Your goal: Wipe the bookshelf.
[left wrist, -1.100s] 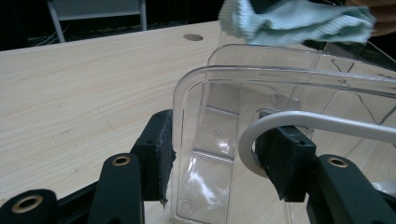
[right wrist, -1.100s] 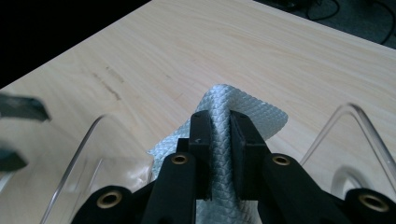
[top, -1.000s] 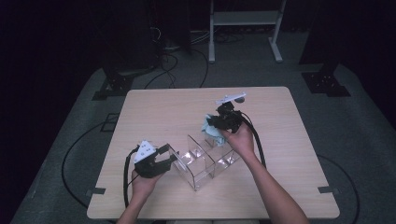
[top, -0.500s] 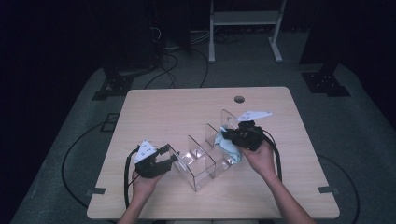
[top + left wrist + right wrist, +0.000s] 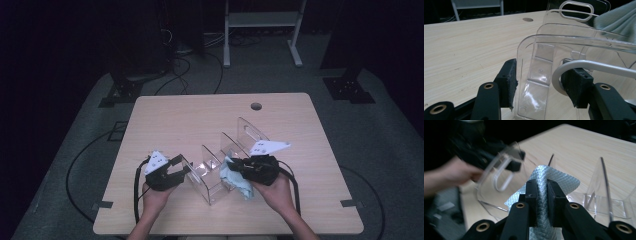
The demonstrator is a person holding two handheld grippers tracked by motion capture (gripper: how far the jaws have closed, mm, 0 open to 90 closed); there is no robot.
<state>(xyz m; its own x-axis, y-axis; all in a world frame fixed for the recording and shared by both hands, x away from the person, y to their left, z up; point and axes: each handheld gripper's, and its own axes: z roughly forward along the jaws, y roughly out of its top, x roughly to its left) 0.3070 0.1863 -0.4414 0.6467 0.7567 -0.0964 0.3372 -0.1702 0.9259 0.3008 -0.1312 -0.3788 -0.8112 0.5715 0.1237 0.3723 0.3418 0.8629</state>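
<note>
Near the desk's (image 5: 165,125) front edge, the left hand-held gripper (image 5: 176,172) clamps the end panel of a clear acrylic divider rack (image 5: 220,162) — pads pressed on both faces. The right hand-held gripper (image 5: 239,169) pinches a light blue cloth (image 5: 544,195) tight, beside the rack's middle panels. A round hole (image 5: 256,106) lies near the far edge.

Each black hand-held gripper (image 5: 182,167) (image 5: 234,165) carries a grey three-cornered plate (image 5: 156,161), brass-ringed screw holes on its jaws, and a trailing black cable (image 5: 136,192); forearms are bare.
</note>
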